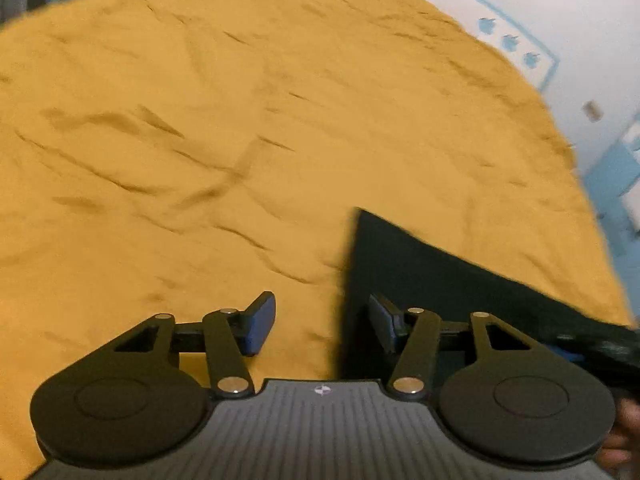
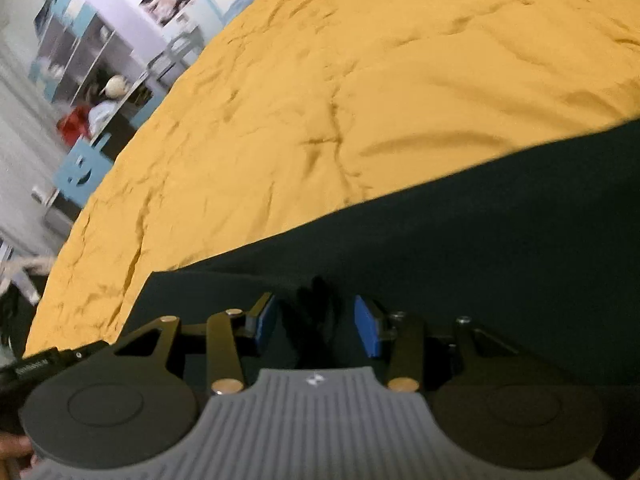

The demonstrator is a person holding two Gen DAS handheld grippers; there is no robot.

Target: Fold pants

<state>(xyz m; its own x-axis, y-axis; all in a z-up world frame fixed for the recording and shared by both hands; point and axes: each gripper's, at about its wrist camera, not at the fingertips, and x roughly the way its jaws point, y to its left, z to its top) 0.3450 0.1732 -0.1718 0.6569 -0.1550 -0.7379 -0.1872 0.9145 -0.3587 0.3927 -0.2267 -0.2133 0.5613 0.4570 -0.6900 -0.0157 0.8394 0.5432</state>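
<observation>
Dark green pants (image 1: pixel 440 280) lie flat on a mustard-yellow bed cover (image 1: pixel 240 120), one pointed corner reaching up the left wrist view. My left gripper (image 1: pixel 320 308) hangs open over the cloth's left edge: its left pad (image 1: pixel 262 320) is above the yellow cover and the right one above the pants, with nothing pinched. In the right wrist view the pants (image 2: pixel 480 220) fill the lower right. My right gripper (image 2: pixel 314 308) stands open just above them, and a small dark raised bunch of cloth (image 2: pixel 316 304) sits between the blue pads without touching either.
The yellow cover (image 2: pixel 400 80) stretches wide and wrinkled beyond the pants. Shelves with clutter (image 2: pixel 92 80) stand past the bed's left edge, and a pale wall with blue trim (image 1: pixel 560 40) is on the other side. A hand (image 1: pixel 624 432) shows at the frame edge.
</observation>
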